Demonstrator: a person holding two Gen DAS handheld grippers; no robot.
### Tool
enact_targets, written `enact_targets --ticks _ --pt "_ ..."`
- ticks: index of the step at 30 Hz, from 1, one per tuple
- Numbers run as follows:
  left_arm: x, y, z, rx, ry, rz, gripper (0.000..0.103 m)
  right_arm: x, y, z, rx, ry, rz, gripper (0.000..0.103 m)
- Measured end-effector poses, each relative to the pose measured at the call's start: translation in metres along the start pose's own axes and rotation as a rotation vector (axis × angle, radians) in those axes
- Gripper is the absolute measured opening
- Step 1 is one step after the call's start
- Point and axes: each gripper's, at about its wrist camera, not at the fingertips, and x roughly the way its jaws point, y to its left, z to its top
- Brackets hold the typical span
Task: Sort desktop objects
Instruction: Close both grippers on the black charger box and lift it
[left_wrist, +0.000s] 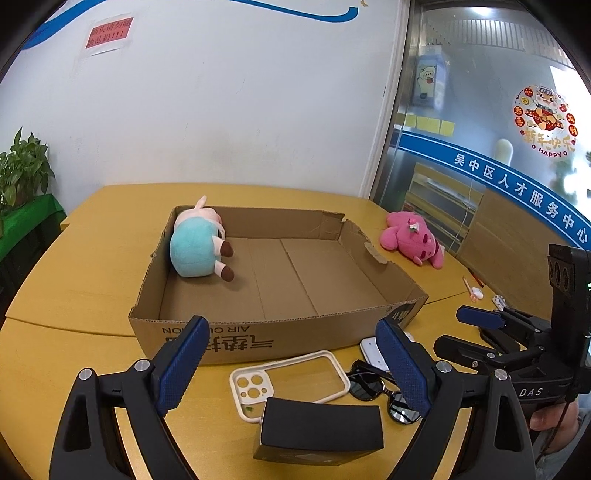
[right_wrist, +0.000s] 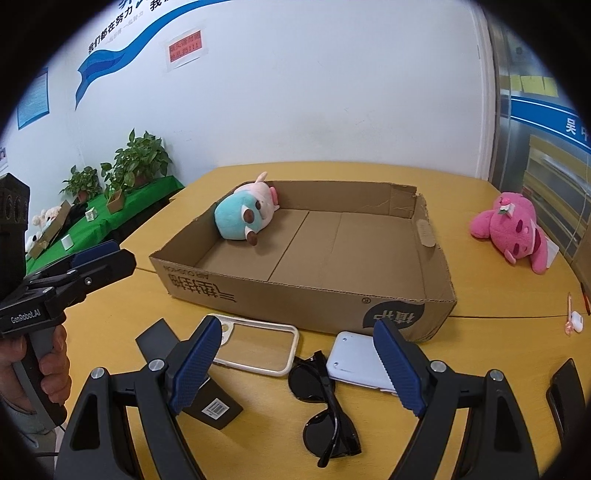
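A: Starting at the left, what's on the counter (right_wrist: 110, 325)?

B: The left tongs (left_wrist: 291, 363) hang spread wide with nothing between the pads. Under them a black box (left_wrist: 321, 424) lies on the near edge, touching the white phone case (left_wrist: 288, 380) just behind it.

A: And the cardboard box (right_wrist: 303, 291)?

B: It sits mid-counter, open-topped. The teal plush (right_wrist: 240, 218) lies on its side in the far left corner inside; the rest of the box floor is bare.

A: In front of the box?

B: Right of the phone case, black sunglasses (right_wrist: 325, 402) lie folded, one arm touching a white device (right_wrist: 358, 358) that rests just beside the box's front wall.

A: The right tongs (right_wrist: 299, 365)?

B: Also gaping wide, holding nothing, poised above the sunglasses and the white device.

A: Further right?

B: A pink plush (right_wrist: 513, 229) lies on the counter, well apart from the box, and a small white earbud case (right_wrist: 576, 319) sits near the right edge
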Motion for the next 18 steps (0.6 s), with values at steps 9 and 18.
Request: enact_targets --ticks 9,18 --pt "0.01 -0.004 -0.003 0.009 0.024 -0.04 0.094 0.004 0.007 -0.004 -0.019 0.021 0.005 0.084" --pt "0.024 0.017 -0.02 -0.019 0.134 -0.084 0.091 0.029 0.005 -0.029 0.139 0.228 0.317 0.084"
